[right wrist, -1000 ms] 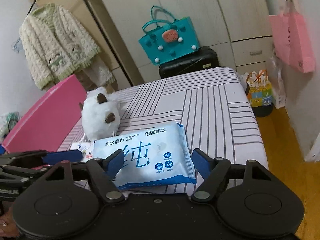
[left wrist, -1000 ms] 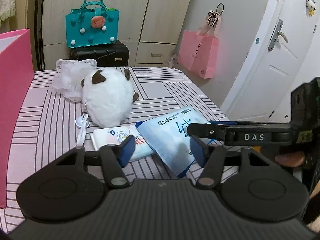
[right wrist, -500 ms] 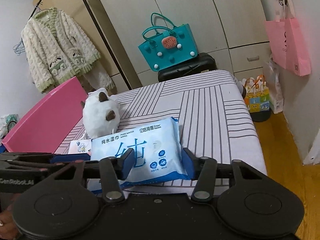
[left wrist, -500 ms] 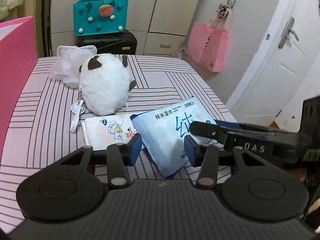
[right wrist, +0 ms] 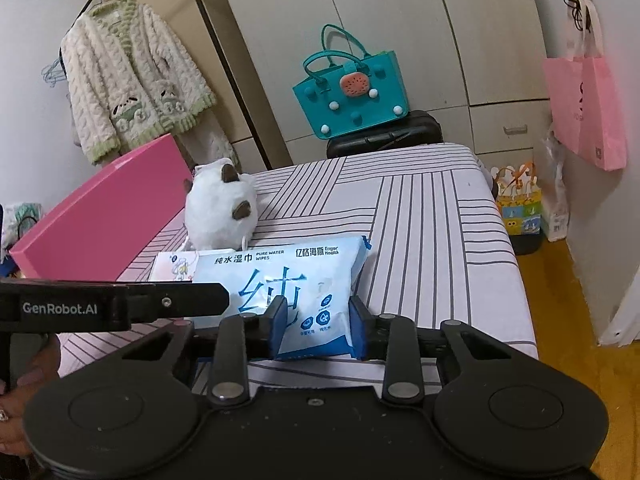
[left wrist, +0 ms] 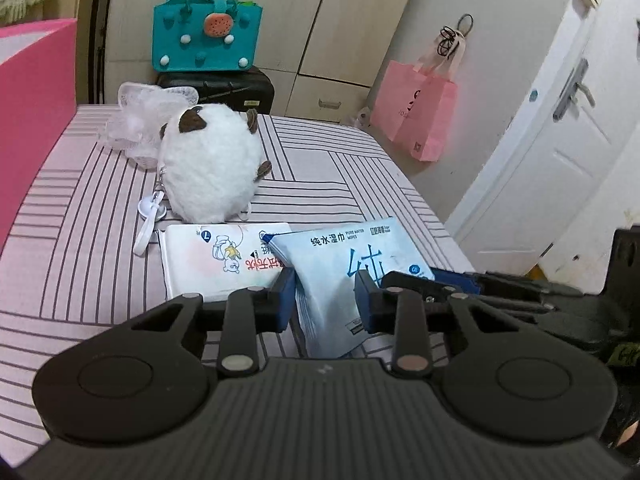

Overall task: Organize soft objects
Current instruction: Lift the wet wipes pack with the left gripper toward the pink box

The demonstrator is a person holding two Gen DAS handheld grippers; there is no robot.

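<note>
A blue wet-wipes pack [left wrist: 348, 268] [right wrist: 288, 284] lies near the front edge of the striped bed. My left gripper [left wrist: 325, 298] and my right gripper [right wrist: 318, 328] are both shut on its near edge, from two sides. A white tissue pack [left wrist: 216, 256] [right wrist: 174, 264] lies left of it, partly under it. Behind sit a white plush ball with brown ears [left wrist: 210, 168] [right wrist: 222, 210] and a white mesh puff [left wrist: 140, 120].
A pink box wall [left wrist: 32, 120] [right wrist: 100, 216] stands along the bed's left side. A teal bag [left wrist: 204, 36] on a black suitcase [left wrist: 224, 88] stands behind the bed. A pink paper bag [left wrist: 416, 116] hangs on the right. The bed edge [right wrist: 516, 280] drops to the wooden floor.
Both grippers have closed from wide open onto the blue wipes pack, and the pack's near edge has lifted and bunched between the fingers.
</note>
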